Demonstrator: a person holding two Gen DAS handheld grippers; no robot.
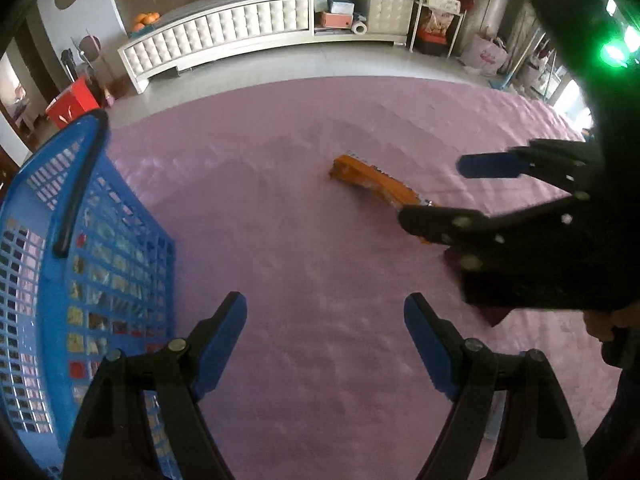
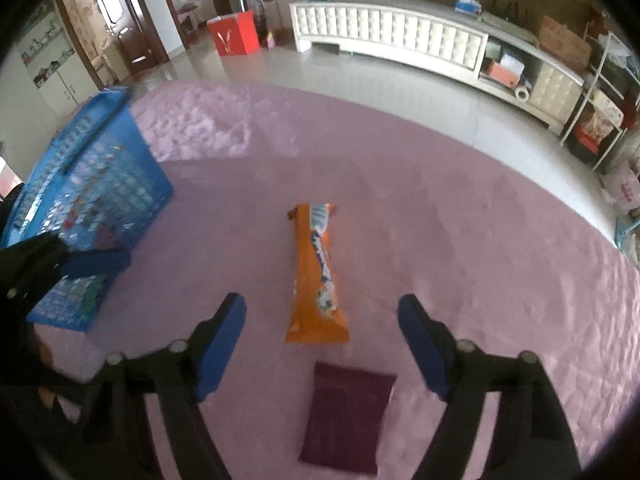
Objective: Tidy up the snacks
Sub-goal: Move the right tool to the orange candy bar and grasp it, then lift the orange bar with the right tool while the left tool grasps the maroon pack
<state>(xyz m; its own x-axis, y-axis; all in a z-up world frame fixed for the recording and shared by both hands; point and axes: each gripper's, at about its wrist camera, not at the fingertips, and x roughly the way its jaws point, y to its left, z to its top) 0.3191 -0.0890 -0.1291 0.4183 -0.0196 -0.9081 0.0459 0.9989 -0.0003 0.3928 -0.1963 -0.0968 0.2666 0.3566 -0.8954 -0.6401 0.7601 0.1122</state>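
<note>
The orange snack packet [image 2: 317, 276] lies flat on the pink quilted cover [image 2: 460, 240], lengthwise ahead of the right hand-held gripper [image 2: 322, 352], whose blue pads stand spread with nothing between them but cover. Just nearer the camera, a dark maroon pouch [image 2: 346, 412] lies flat too, close to the orange packet's near end. Off to the left sits the blue mesh basket [image 1: 120, 240], packets showing through its wall. The left hand-held gripper [image 1: 325, 346] is spread as well, empty, over bare cover just beside the basket.
</note>
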